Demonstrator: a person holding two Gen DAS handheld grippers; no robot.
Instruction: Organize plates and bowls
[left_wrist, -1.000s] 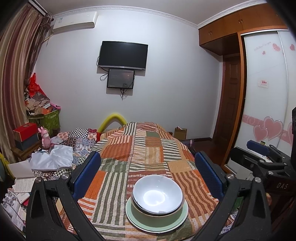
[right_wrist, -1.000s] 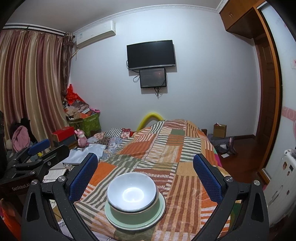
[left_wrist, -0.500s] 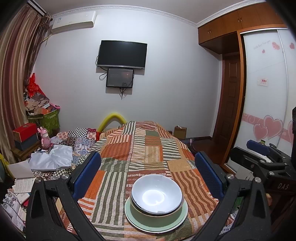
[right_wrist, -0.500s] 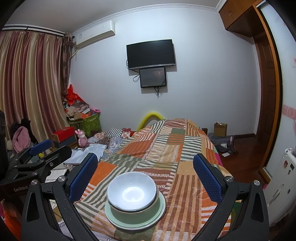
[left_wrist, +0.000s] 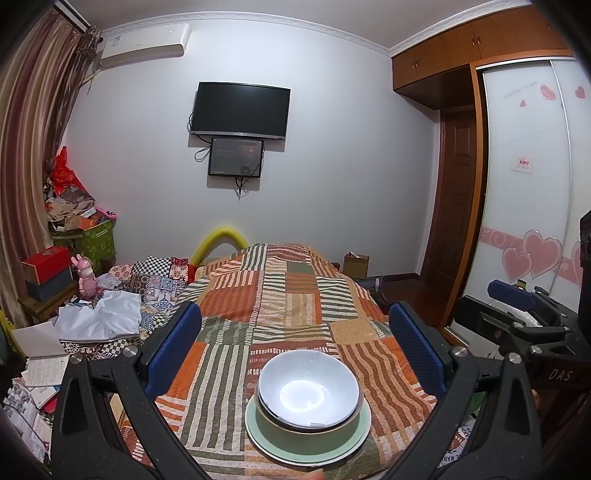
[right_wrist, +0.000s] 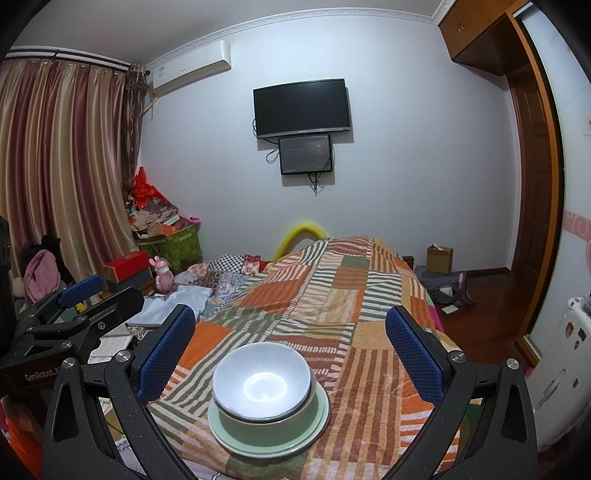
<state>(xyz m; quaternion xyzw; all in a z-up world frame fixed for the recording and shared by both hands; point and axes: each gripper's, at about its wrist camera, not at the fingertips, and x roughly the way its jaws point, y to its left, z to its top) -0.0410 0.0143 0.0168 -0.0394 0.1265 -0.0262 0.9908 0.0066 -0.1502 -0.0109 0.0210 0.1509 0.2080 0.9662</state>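
You are holding both grippers wide open and empty, with the left gripper (left_wrist: 295, 347) and right gripper (right_wrist: 290, 350) both facing the stack on the quilt (left_wrist: 284, 295). The white bowl (left_wrist: 308, 391) is sitting in the green bowl (left_wrist: 280, 430) on the green plate (left_wrist: 258, 439), lying right of centre for your left tool and left of centre for your right, so it is looking about equally near to both

A bed covered by a striped patchwork quilt (left_wrist: 288, 314) carries a pale green plate (left_wrist: 266, 439) near its close end; crumpled white cloth (left_wrist: 103, 317), possibly clothing, lies alongside.
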